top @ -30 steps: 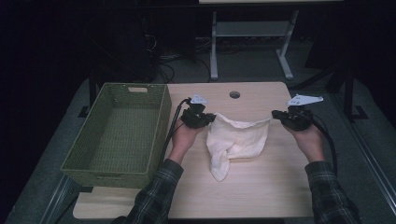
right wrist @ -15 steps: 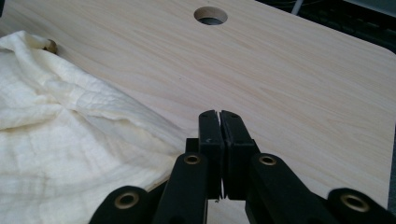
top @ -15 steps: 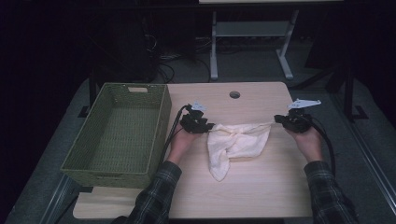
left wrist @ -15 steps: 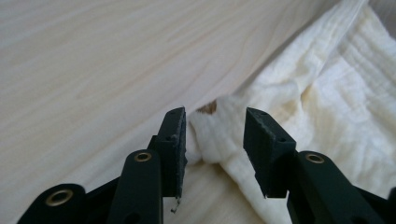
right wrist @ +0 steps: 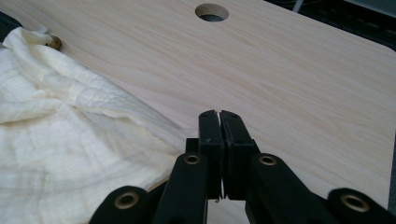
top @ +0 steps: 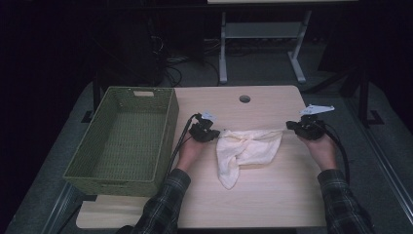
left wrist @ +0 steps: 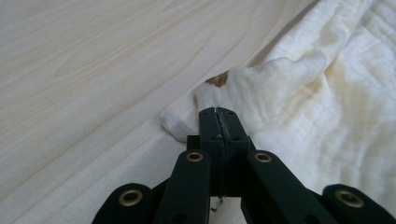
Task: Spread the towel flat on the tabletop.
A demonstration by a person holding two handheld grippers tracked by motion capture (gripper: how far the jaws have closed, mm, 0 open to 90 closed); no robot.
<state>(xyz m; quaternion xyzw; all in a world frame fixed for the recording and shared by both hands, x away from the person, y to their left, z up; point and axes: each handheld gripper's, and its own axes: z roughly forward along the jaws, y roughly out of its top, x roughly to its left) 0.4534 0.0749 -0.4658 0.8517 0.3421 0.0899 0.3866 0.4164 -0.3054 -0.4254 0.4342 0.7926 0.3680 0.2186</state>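
- Compared with the earlier high views, both hands sit lower: the cream cloth point(top: 246, 148) that hung between them a second ago now lies down on the table point(top: 258, 204), and its top edge is drawn out straighter between the two grippers.
- The left gripper point(top: 208, 132) has just been closing its jaws; in the left gripper view they meet tightly on a bunched corner of the cloth point(left wrist: 299, 107), with a puff of fabric bulging out just past the pads.
- The right gripper point(top: 298, 127) is clamped as before; in the right gripper view its jaws point(right wrist: 219, 140) are pressed together with only a hairline seam, and the cloth's edge point(right wrist: 70, 140) runs in under them from one side, so it pinches the opposite corner.
- Measured from the green woven basket point(top: 124, 139), the cloth lies on the bare wood just beyond the basket's near-side wall, with the left gripper between basket and cloth; the right gripper is well apart from the basket, at the cloth's far end.
- The cloth is pale cream, soft and wrinkled, with a waffle-like weave. Its upper edge is taut and twisted into a thin band; below that it sags into a rough triangle, and one long flap trails toward the person.
- A small brownish spot point(left wrist: 218, 80) shows near the gripped corner.
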